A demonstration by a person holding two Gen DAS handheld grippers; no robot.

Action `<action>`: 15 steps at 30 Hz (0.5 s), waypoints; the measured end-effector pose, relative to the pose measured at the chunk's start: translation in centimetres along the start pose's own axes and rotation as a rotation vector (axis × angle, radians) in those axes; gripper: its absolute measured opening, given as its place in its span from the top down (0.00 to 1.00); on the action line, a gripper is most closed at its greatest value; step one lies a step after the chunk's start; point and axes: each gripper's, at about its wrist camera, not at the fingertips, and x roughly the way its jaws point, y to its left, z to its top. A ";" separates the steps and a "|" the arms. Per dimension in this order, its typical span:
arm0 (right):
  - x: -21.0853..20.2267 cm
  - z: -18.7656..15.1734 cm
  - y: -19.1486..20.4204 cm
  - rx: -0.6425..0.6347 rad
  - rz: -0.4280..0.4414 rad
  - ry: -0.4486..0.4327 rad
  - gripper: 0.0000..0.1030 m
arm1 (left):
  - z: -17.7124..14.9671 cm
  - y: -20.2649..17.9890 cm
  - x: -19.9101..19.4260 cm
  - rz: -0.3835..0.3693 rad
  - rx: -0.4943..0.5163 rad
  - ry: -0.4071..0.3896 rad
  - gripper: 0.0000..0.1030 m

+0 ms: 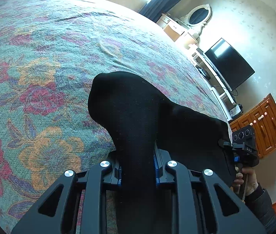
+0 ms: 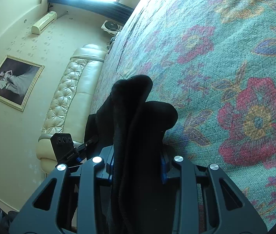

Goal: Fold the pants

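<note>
Both grippers had the black pants (image 1: 138, 117) pinched and lifted off the flowered bedspread (image 1: 40, 68), the cloth bunched into a hump ahead of each pair of fingers. The left gripper (image 1: 138, 167) was clamped on a thick fold of the fabric, and the right gripper (image 2: 137, 165) was clamped on a doubled fold that stood up in two lobes, so the pants hung between the two tools just above the bedspread.

To do this step well, I would judge that the two grips should rise together and draw apart until the span of cloth between them hangs taut and level over the bedspread; only then should the edge be carried across to meet the far part of the garment (a slack middle would crease as it landed). The right grip held more layers, so it looked the likelier to slip.

Both tools tipped downward toward the bedspread, the left more steeply. In the left view the right tool appeared off the bedspread's near edge, with a hand (image 1: 245, 177) wrapped around its handle and a dark sleeve (image 1: 262, 204) below.
</note>
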 end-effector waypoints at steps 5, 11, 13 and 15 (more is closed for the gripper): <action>2.4 0.1 1.8 -0.013 0.010 0.024 0.69 | 0.4 1.9 -1.8 0.025 -0.035 -0.028 0.78; 7.1 0.7 3.3 -0.021 0.038 0.068 0.69 | 0.7 5.1 -4.4 0.079 -0.069 -0.056 0.78; 8.8 0.8 4.1 -0.023 0.052 0.082 0.69 | 0.9 6.4 -5.2 0.093 -0.083 -0.065 0.78; 10.3 0.9 4.6 -0.021 0.064 0.095 0.69 | 1.1 7.5 -6.0 0.099 -0.098 -0.070 0.78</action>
